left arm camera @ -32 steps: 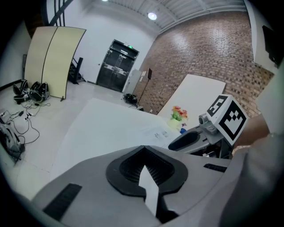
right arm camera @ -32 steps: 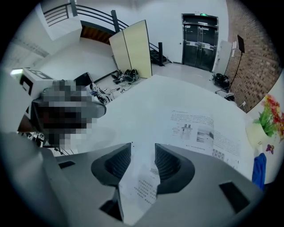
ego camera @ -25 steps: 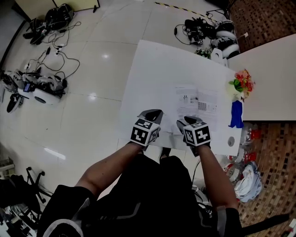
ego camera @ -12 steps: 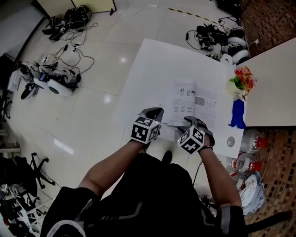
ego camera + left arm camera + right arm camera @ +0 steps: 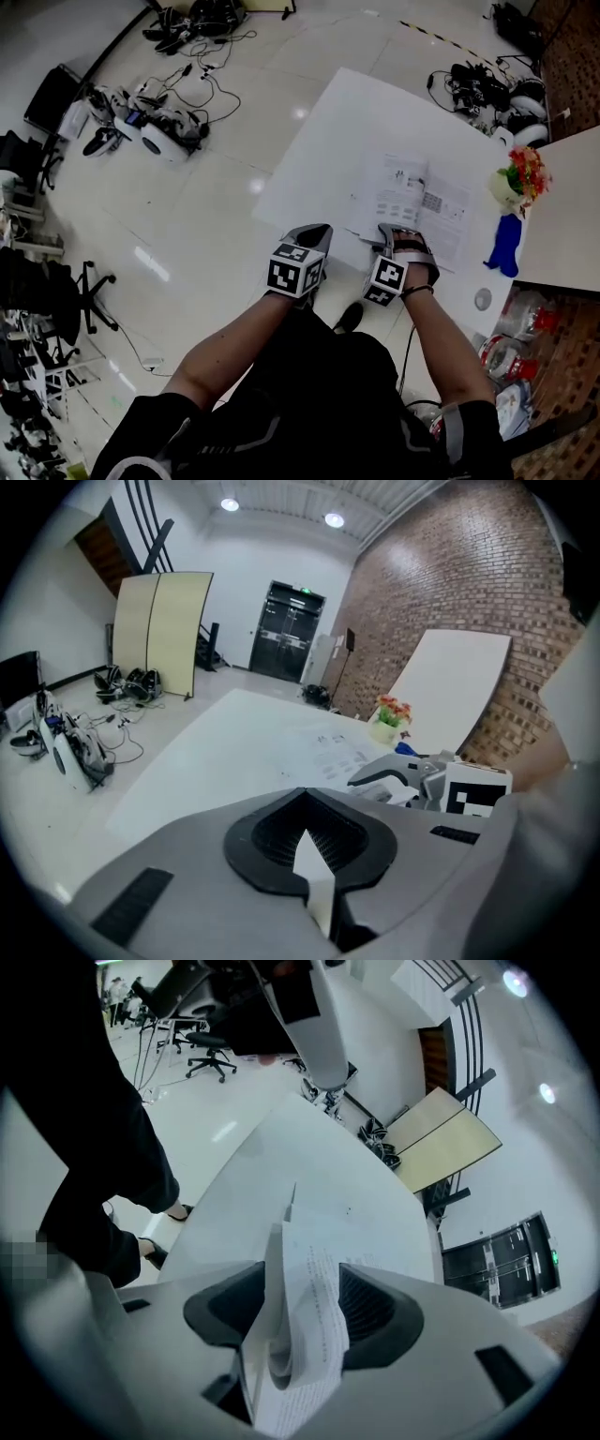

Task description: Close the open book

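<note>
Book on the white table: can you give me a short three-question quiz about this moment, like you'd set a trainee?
1. True or false: the book lies fully closed.
2. What stands between the right gripper's jaws?
3. In the head view, the flowers stand to the book's: A) right B) left C) near side
Key: 1 false, it lies open. 2 pages; the jaws have just been opening. 3 A.

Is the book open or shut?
Open: the book lies spread on the table, a few pages curling between the jaws of the right gripper, which have just been opening.
</note>
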